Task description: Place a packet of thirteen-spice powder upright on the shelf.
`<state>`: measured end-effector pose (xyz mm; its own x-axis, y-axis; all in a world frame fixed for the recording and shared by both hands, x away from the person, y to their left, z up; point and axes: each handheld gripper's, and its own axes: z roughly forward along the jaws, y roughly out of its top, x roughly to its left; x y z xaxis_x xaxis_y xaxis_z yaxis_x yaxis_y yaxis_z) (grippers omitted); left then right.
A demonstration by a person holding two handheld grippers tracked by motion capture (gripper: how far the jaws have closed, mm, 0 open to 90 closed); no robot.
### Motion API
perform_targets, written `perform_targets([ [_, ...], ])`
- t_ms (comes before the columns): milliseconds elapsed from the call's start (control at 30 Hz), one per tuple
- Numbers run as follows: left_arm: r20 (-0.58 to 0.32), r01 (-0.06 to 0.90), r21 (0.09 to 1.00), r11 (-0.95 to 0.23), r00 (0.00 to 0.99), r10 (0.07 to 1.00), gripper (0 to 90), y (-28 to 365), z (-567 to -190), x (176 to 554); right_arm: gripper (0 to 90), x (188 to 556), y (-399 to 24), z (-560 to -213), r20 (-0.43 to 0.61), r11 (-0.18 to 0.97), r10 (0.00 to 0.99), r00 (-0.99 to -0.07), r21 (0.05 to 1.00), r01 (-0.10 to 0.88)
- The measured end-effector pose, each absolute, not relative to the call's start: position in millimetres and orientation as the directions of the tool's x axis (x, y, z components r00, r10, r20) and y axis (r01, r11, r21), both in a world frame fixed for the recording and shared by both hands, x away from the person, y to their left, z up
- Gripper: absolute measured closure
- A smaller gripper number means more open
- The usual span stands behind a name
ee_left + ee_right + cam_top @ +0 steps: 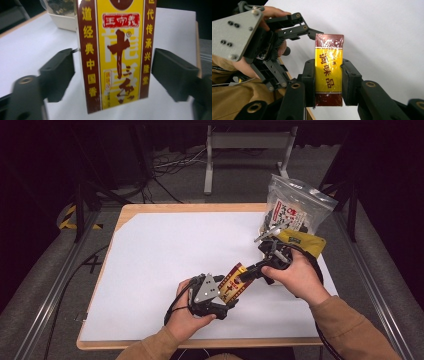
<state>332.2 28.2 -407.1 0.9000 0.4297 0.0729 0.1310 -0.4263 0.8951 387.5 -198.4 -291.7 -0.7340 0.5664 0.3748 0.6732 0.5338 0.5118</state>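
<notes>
- Yellow-and-maroon box point(328, 70) clamped narrow-side by right gripper point(328, 82), centre frame
- left gripper point(112, 75) wide open, straddling box, not touching
- risk: early right release, box drops onto white sheet point(165, 255)

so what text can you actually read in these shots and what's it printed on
"十三香", large dark red characters down the front of the yellow and maroon box.
"道经典中国香" on the box's left maroon stripe.
"代传承兴隆堂" on its right stripe.
"调味品" on its narrow side, clamped in the right gripper.
The red panel near the box top is blurred.
The print on the clear bag is too small.
</notes>
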Motion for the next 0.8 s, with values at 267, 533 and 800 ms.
perform_targets([
  [267,0.047,0.151,0.900,-0.408,0.899,0.435,11.6,41.7,-395.9,335.5,69.1,385.0,-209.2,-273.6,0.284,0.577,0.560,-0.778,0.540,0.613],
  [533,0.038,0.171,0.912,-0.372,0.870,0.492,10.5,77.7,-384.0,343.1,69.1,384.2,-225.6,-253.4,0.204,0.610,0.555,-0.807,0.559,0.561],
  [800,0.021,0.215,0.908,-0.360,0.834,0.552,10.1,106.4,-375.4,348.8,69.0,386.2,-238.0,-238.8,0.151,0.650,0.541,-0.828,0.549,0.525],
])
